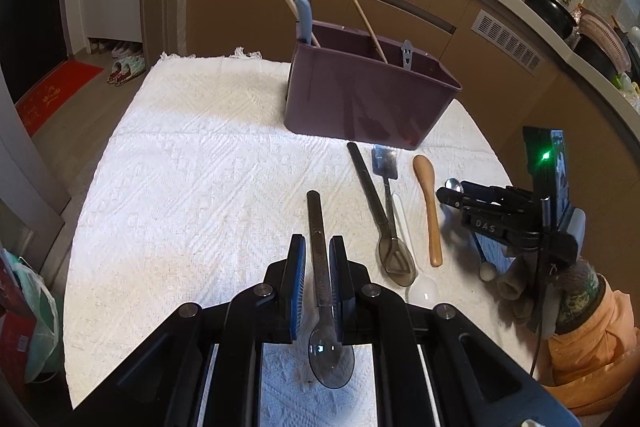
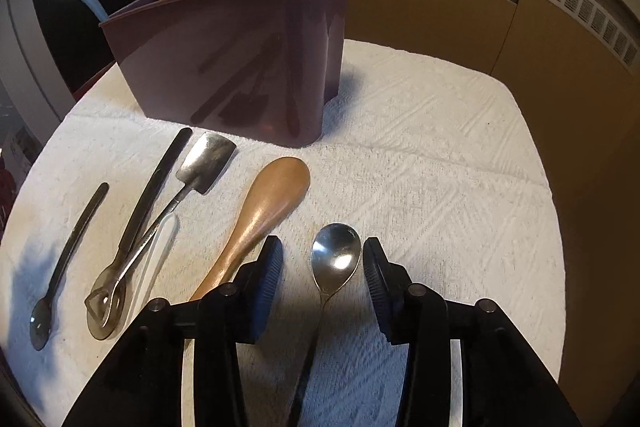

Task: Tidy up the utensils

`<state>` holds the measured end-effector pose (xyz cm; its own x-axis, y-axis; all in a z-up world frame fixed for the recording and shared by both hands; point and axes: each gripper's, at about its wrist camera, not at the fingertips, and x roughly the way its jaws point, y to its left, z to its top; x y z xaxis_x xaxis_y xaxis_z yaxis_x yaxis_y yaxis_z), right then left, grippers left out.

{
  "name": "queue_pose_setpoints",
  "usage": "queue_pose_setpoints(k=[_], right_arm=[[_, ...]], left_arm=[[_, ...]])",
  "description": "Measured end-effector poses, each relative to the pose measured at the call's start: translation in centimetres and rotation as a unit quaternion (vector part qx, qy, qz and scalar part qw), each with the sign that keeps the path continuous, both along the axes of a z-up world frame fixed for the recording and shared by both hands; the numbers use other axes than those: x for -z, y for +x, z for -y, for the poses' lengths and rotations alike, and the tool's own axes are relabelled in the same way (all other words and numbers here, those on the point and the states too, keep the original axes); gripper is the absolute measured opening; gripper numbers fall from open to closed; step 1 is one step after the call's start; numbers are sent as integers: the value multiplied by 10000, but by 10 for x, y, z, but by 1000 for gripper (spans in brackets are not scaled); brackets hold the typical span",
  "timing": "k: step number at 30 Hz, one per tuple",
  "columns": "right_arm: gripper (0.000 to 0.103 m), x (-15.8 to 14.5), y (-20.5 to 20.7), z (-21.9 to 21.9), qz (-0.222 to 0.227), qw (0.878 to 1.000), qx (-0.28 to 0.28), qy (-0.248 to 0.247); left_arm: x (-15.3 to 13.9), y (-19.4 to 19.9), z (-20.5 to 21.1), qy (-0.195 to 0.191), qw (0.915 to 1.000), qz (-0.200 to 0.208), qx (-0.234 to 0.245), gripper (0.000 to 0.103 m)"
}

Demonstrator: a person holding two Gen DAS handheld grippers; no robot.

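White cloth (image 1: 192, 155): left tool (image 1: 317, 281) clamps smoky spoon (image 1: 322, 267); right tool (image 2: 322, 267) apart, straddling steel spoon (image 2: 335, 263).

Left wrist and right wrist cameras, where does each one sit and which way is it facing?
Left wrist: on the left gripper, looking down-forward at the purple caddy; its jaws pinch a smoky plastic spoon.
Right wrist: on the right gripper, same heading; open jaws straddle a steel spoon.
Shared: caddy, wooden spoon, white cloth.
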<state>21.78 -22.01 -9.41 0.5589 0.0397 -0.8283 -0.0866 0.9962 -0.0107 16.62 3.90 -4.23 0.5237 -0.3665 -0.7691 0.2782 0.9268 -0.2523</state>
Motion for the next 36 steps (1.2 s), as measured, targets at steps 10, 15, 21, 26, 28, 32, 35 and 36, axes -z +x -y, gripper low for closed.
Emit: queue_pose_setpoints(k=[10,15,21,26,28,32,35,36], right_arm=[[26,-10,-13,-2,65,9999,-45,-88],[26,-34,-36,2,416,9990,-101,124],[26,-56,-62,5,788,9964,-256,204],[26,-57,-71,6,890,9951,-302,308],[26,-55,-72,5,881,9951,-302,324],[26,-56,-77,4,890,9949,-331,327],[26,-60,-84,3,935,9945,-366,291],[26,-62,-85,3,950,9944,-374,269]], left_arm=[[21,6,8,327,9983,-448,201,20],[29,19,28,631,9952,-619,422,23],[50,42,55,1242,9820,-1208,758,23],[54,58,73,1651,9727,-1293,993,25],[54,64,74,1622,9722,-1320,1050,25],[54,61,67,1652,9754,-1128,930,10],[46,45,61,1702,9814,-598,662,10],[39,35,58,1624,9844,-361,569,10]])
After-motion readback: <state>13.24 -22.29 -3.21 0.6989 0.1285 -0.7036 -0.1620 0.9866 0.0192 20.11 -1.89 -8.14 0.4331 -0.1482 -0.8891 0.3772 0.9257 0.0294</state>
